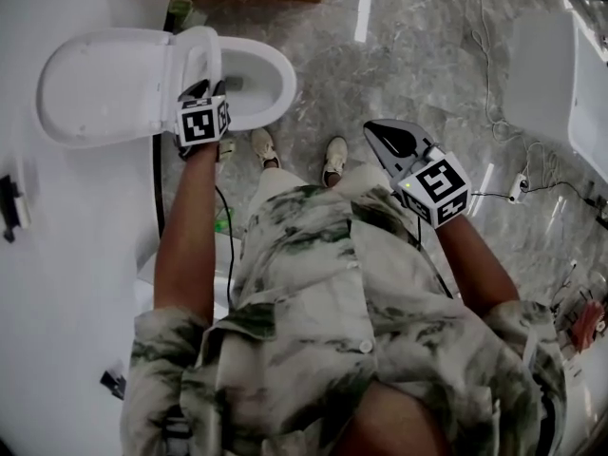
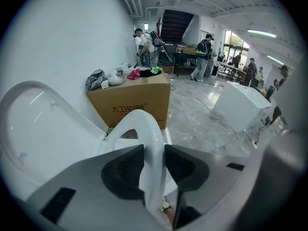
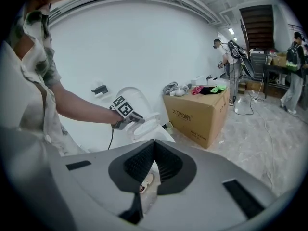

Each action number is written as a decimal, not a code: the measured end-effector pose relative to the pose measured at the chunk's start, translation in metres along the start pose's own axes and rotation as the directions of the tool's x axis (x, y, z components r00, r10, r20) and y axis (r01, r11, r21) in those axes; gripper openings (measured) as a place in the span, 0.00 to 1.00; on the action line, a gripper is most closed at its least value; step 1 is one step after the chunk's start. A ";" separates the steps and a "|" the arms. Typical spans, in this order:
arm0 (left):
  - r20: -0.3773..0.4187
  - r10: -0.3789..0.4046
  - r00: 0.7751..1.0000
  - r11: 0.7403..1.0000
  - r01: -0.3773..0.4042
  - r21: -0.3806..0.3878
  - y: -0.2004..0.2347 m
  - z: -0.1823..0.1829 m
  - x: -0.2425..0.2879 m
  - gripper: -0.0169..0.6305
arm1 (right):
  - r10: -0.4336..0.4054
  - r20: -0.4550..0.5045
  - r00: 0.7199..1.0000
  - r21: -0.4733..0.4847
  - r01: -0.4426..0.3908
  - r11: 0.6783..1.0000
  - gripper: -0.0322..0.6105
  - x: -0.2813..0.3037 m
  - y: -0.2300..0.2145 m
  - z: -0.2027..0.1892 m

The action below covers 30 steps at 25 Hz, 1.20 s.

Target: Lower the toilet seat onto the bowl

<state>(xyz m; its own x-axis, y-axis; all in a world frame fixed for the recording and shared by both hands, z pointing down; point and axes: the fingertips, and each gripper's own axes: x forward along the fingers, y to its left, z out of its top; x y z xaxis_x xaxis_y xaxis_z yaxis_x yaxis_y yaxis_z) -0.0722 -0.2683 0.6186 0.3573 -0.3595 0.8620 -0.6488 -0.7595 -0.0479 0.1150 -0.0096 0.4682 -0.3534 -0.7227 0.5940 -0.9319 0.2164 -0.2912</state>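
Observation:
The white toilet stands against the wall at the upper left of the head view. Its lid (image 1: 104, 84) leans back, open. The seat ring (image 1: 201, 50) stands raised, nearly on edge, above the bowl (image 1: 271, 84). My left gripper (image 1: 204, 89) is shut on the seat's front rim. In the left gripper view the white ring (image 2: 144, 129) runs between the two dark pads (image 2: 126, 170), which press on it, with my left gripper (image 2: 154, 148) around it. My right gripper (image 1: 380, 133) hangs in the air to the right, away from the toilet. Its jaws are shut with nothing in them (image 3: 153, 143).
A cardboard box (image 2: 139, 102) with clothes on top stands just behind the toilet. A white unit (image 1: 551, 74) sits at the far right, with cables (image 1: 503, 126) and a power strip (image 1: 518, 188) on the marble floor. The person's shoes (image 1: 332, 160) are next to the bowl. People stand far off.

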 end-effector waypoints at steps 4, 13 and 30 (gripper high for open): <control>-0.014 -0.006 1.000 1.000 0.006 0.006 -0.010 -0.003 0.006 0.26 | -0.005 -0.005 1.000 0.013 0.005 1.000 0.09 -0.003 -0.003 -0.002; -0.036 -0.033 0.999 0.999 0.033 0.017 -0.035 -0.009 0.021 0.26 | -0.002 -0.029 1.000 0.035 0.003 0.999 0.09 0.000 -0.006 -0.016; -0.068 -0.073 0.995 0.996 0.076 0.040 -0.068 -0.026 0.060 0.27 | 0.025 -0.064 0.998 0.054 -0.022 0.998 0.09 0.017 -0.011 -0.039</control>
<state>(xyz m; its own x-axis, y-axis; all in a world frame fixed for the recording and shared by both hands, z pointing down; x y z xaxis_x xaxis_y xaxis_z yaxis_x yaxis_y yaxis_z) -0.0241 -0.2236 0.6871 0.3571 -0.2658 0.8955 -0.5922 -0.8058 -0.0030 0.1158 0.0008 0.5105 -0.3814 -0.6734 0.6333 -0.9182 0.1967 -0.3438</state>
